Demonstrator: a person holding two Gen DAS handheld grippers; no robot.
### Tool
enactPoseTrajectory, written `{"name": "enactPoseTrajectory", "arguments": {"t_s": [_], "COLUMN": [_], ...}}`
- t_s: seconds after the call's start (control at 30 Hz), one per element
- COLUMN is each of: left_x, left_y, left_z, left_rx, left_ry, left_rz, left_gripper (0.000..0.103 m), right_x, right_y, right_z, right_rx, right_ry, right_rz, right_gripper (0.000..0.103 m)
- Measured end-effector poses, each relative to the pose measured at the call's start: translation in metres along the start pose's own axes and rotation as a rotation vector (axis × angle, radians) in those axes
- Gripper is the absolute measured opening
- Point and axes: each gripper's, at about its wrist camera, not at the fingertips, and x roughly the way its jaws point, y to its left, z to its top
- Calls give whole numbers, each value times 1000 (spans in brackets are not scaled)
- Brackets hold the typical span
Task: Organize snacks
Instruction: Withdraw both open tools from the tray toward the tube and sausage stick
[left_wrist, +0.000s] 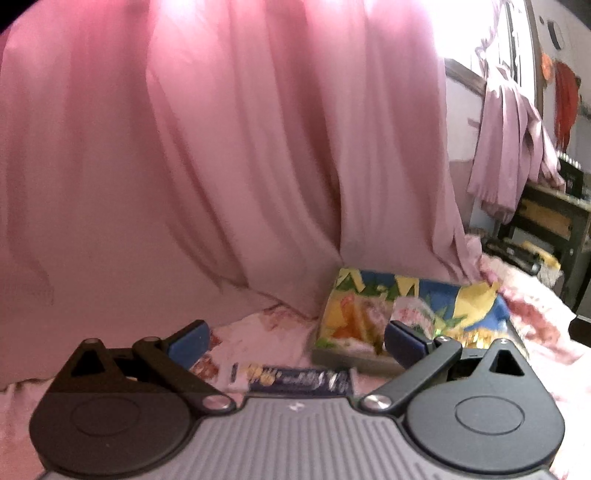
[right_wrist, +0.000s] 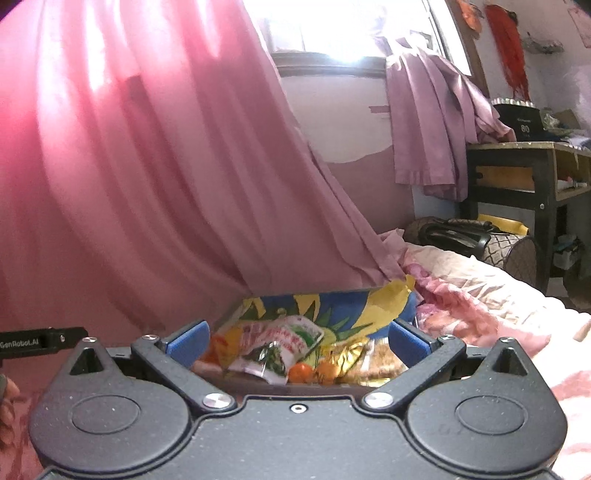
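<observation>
A colourful box (left_wrist: 417, 295) with blue, yellow and green print lies open on the bed, holding snack packets. In the right wrist view the same box (right_wrist: 354, 299) shows a white and green packet (right_wrist: 288, 339), gold wrappers (right_wrist: 351, 350) and two small oranges (right_wrist: 314, 371). A dark blue snack bar (left_wrist: 295, 380) lies on the bedcover just in front of my left gripper (left_wrist: 295, 339), which is open and empty. My right gripper (right_wrist: 297, 339) hangs open over the near edge of the box with nothing between its blue pads (right_wrist: 188, 338).
A pink curtain (left_wrist: 221, 147) hangs close behind the bed and box. The floral bedcover (right_wrist: 498, 306) stretches right. A dark wooden desk (right_wrist: 524, 177) and a bag (right_wrist: 461, 232) stand at the far right. Part of the left gripper's body (right_wrist: 40, 341) shows at the left edge.
</observation>
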Motion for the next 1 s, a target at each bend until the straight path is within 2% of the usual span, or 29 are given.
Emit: {"name": "enactPoseTrajectory", "arguments": {"t_s": [0.2,0.47,0.6,0.8,1.0], "left_x": [-14,-11,-1,11,26], "left_y": [5,30,37,38,37], "left_z": [-21,-29,-35,-39,-40], "left_rx": [10,-110,-131,-132,-127], "left_ry": [108,239,302,378,433], "left_rz": [32,104,132,143,101], "left_gripper": [103,103,103,103,103], "right_x": [-25,-40,-37,-27,-15], "right_y": [7,22,29,42,50], "right_z": [-14,-36,-45,-56,-68], "right_rx": [-28,-71,-84,-137,-182], "right_ry": [59,153,190,238,288], "right_rz": [27,54,76,101,112], "right_gripper": [103,103,103,103,102]}}
